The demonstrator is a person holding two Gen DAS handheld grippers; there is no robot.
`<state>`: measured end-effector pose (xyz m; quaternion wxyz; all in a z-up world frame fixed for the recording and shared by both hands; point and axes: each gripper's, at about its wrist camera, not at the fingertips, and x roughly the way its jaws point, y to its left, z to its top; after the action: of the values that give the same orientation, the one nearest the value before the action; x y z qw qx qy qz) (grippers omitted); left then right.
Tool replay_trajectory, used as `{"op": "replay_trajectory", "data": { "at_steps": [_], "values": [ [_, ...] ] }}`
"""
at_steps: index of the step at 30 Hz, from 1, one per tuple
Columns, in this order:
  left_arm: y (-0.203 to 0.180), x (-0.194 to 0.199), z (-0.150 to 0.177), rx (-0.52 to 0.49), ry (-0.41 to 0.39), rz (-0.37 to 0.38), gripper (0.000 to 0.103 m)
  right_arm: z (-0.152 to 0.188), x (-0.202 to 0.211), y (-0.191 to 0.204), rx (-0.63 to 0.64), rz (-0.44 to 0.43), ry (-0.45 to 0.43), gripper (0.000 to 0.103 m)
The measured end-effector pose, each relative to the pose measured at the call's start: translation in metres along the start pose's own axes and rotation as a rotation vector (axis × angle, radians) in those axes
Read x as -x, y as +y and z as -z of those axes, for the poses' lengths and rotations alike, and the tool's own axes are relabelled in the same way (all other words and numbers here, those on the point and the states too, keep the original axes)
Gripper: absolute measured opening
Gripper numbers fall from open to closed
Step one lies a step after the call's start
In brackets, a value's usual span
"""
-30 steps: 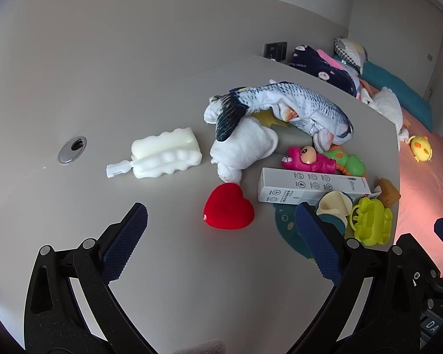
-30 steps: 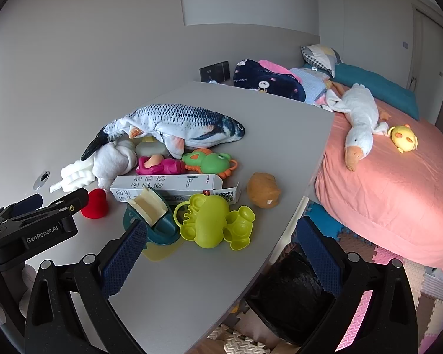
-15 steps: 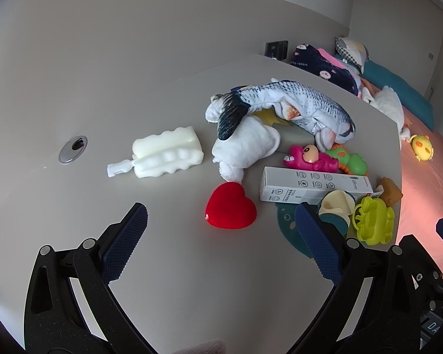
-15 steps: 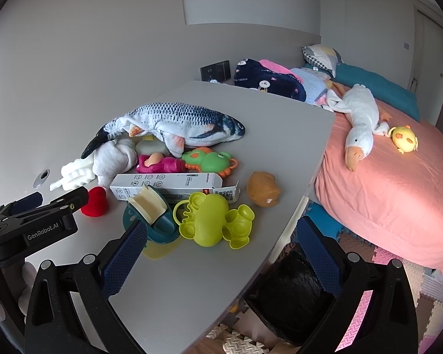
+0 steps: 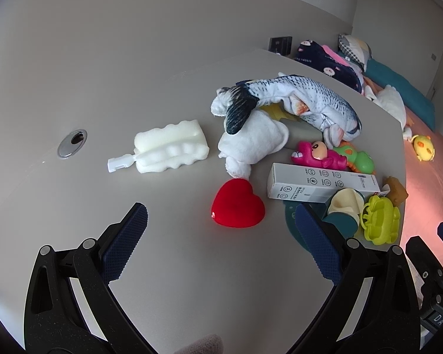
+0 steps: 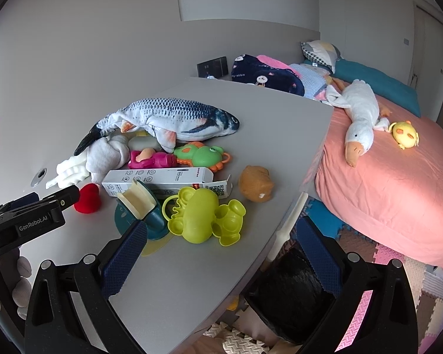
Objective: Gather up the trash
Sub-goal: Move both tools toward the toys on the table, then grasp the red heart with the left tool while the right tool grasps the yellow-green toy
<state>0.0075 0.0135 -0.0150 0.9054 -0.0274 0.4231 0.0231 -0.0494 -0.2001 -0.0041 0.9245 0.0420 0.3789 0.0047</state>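
White carton [image 5: 322, 181] flat, flap seemingly open

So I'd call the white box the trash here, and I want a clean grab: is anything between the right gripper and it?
Yes. From the open right gripper, the teal scoop and the lime green crab mould lie in front of the white box; both appear to touch its near side. Its top looks uncovered.

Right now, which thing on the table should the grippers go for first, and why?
Probably ease the right hand-held gripper, which is open and holding nothing, forward to the white cardboard box. Among the toys it looks most like trash, with its end flap open. It lies flat behind the green plastic toy, so come in from above. A black bin waits below the table edge.
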Motion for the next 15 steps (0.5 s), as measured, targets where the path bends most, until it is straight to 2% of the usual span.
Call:
{"op": "replay_trajectory", "data": {
  "at_steps": [10, 15],
  "values": [
    [0.006, -0.024, 0.003, -0.014, 0.064, 0.028, 0.097, 0.003, -0.013, 0.003, 0.029, -0.054, 0.004, 0.100],
    [0.007, -0.031, 0.003, -0.030, 0.056, 0.020, 0.097, 0.002, -0.026, 0.008, 0.066, -0.058, 0.011, 0.094]
  ]
}}
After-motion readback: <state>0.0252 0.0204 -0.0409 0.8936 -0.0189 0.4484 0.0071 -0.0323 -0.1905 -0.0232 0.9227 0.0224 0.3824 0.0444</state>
